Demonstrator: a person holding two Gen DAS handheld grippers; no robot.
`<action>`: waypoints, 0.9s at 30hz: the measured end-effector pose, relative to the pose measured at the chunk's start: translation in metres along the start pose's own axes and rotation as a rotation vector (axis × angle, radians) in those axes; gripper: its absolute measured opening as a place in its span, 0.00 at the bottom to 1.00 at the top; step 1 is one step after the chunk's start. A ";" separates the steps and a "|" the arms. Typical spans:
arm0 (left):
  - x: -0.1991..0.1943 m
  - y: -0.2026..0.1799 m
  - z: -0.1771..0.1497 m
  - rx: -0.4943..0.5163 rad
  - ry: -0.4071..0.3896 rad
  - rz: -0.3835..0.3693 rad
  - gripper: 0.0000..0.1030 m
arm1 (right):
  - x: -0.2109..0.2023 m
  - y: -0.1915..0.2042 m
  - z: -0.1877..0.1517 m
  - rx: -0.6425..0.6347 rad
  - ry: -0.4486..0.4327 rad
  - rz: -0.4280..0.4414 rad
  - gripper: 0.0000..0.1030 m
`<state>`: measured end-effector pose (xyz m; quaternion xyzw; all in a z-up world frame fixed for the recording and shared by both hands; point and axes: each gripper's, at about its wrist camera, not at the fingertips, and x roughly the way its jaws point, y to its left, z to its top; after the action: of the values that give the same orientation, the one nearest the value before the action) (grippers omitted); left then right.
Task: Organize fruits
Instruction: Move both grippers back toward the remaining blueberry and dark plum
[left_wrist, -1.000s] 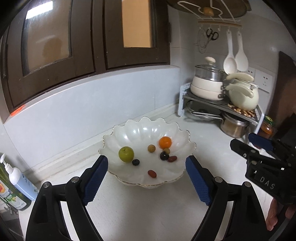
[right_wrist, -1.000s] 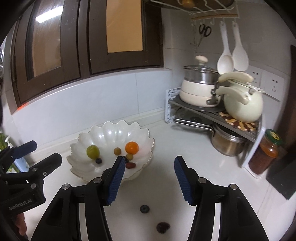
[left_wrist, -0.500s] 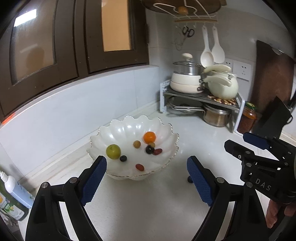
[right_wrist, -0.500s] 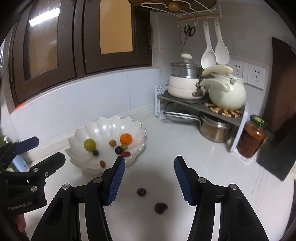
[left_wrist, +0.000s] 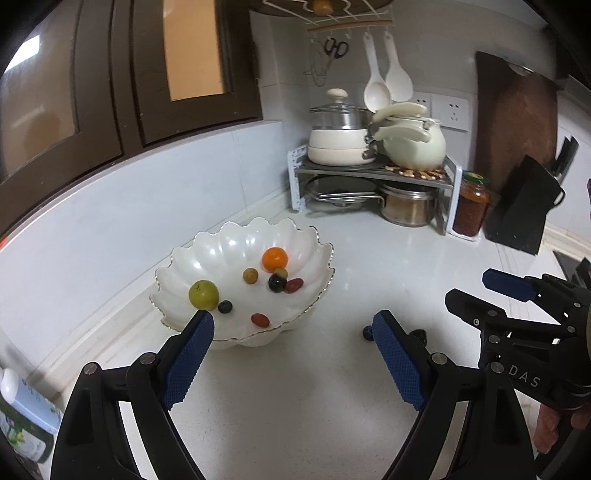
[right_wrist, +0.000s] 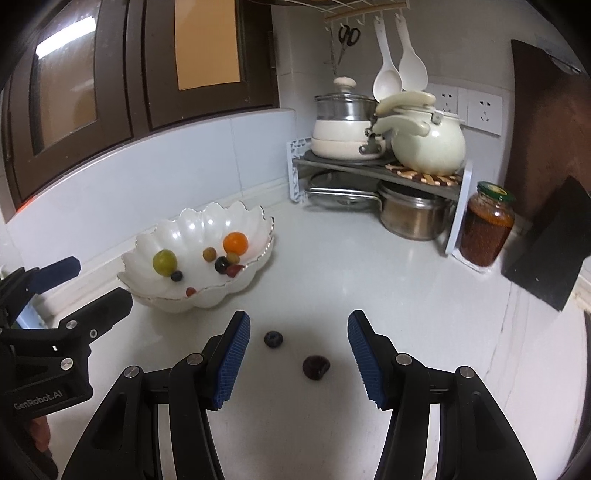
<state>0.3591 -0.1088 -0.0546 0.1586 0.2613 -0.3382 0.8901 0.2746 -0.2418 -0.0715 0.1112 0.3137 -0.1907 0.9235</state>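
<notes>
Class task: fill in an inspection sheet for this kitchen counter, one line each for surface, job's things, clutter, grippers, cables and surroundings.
Surface: white counter, bare in the middle.
Job's things: scalloped white bowl holding small fruits; blueberry and dark fruit loose on the counter.
Clutter: sauce jar; pot rack.
Grippers: left gripper and right gripper open, empty.
Cables: nothing seen.
Surroundings: dark cabinets; wall sockets.

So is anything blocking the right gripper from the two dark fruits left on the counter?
Nothing visible. The right gripper is open, and the blueberry and the darker fruit lie on bare counter just ahead of its fingers. The bowl sits off to the left.
</notes>
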 end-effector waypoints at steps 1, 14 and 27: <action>0.001 -0.001 -0.001 0.011 -0.002 -0.003 0.86 | 0.000 -0.001 -0.003 0.005 0.001 -0.004 0.55; 0.025 -0.016 -0.013 0.093 0.015 -0.074 0.75 | 0.009 -0.005 -0.026 0.045 0.023 -0.035 0.55; 0.059 -0.028 -0.023 0.156 0.045 -0.144 0.62 | 0.036 -0.008 -0.038 0.073 0.052 -0.048 0.54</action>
<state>0.3696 -0.1491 -0.1104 0.2156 0.2647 -0.4170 0.8424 0.2770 -0.2473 -0.1246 0.1419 0.3330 -0.2211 0.9056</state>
